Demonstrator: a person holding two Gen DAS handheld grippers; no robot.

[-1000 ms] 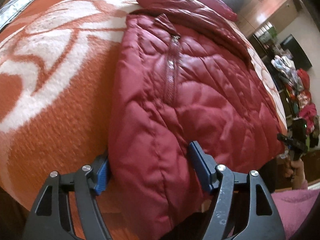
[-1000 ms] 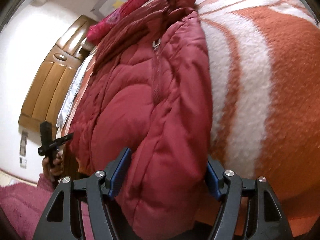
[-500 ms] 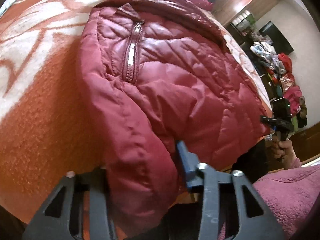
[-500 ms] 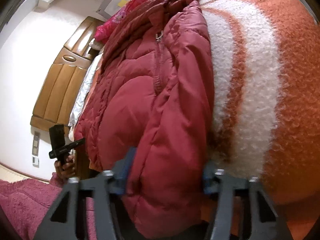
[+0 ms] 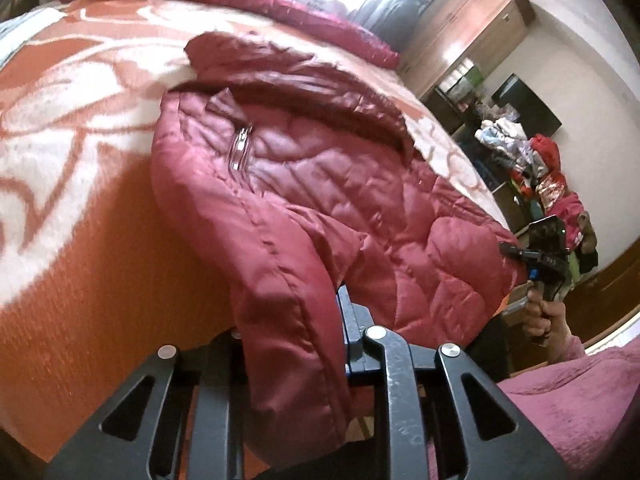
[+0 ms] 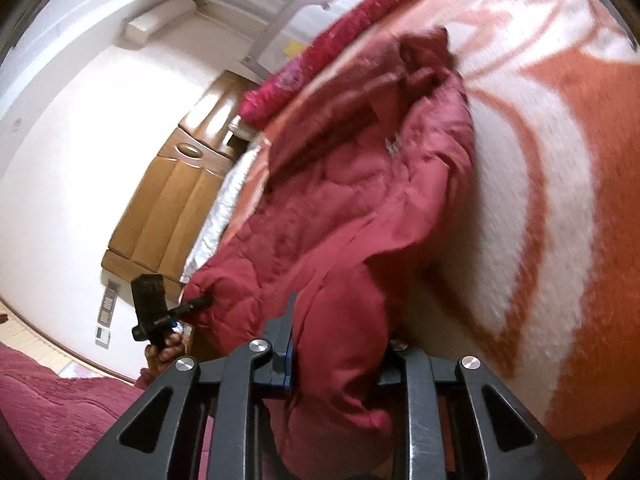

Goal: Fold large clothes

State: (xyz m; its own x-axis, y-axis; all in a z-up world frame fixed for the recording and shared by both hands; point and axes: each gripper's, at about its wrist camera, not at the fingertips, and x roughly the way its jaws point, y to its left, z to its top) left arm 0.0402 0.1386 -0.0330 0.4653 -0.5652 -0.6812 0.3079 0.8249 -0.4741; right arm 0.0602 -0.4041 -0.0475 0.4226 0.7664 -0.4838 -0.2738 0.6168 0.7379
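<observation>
I have my left gripper [image 5: 294,344] and right gripper [image 6: 340,344] each clamped on a hem corner of the red jacket [image 5: 320,184], which lies across the orange-and-white blanket [image 5: 80,160] at the bed's near edge, its collar toward the far edge.

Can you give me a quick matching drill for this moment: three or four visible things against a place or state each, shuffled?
Things:
1. left gripper
2. dark red quilted puffer jacket
3. orange and white fleece blanket
4. brown wooden headboard

States or places:
A. spread over the bed, under the garment
B. against the white wall
C. shut on the hem
D. near edge lifted off the bed

Pairs: 1-C, 2-D, 3-A, 4-B
</observation>
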